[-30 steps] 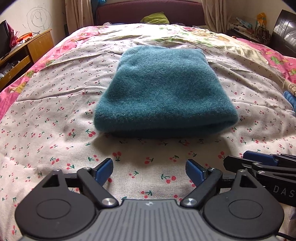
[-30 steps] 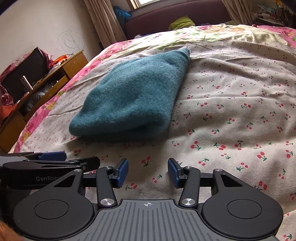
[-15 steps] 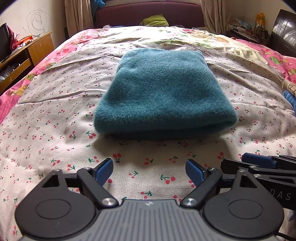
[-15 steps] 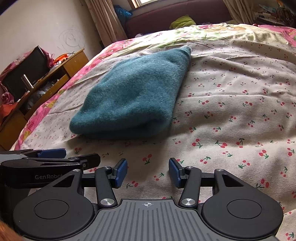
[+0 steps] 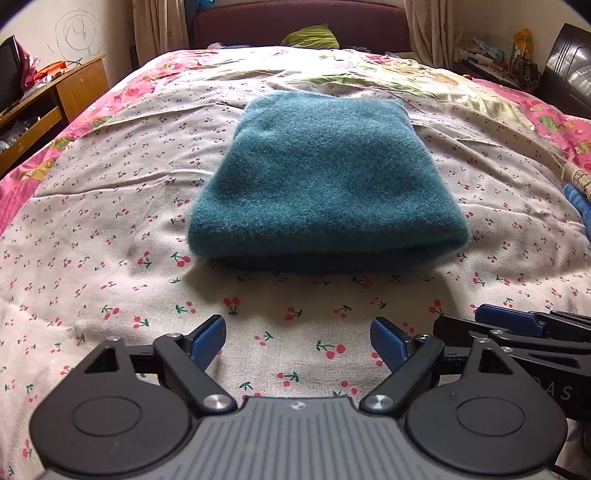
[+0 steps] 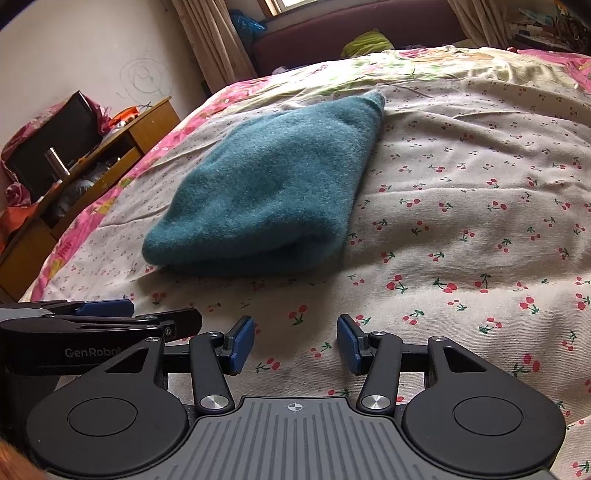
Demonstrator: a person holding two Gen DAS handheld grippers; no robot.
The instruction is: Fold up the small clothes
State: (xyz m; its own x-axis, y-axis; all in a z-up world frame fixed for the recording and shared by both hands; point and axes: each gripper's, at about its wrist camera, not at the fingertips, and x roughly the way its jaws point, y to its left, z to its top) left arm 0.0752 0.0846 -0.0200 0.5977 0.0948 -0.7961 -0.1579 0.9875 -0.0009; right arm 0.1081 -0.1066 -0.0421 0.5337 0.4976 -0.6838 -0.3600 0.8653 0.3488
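On cherry-print bedsheet (image 5: 110,258), folded teal garment (image 5: 325,184); both tools (image 5: 297,343) (image 6: 295,341) wide, empty.

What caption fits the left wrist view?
Folded teal garment lies on the cherry-print bedsheet, both the left gripper and right gripper open and empty.

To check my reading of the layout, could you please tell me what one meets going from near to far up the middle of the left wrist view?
Left gripper → cherry-print sheet → folded teal garment → yellow-green bundle by the maroon headboard.
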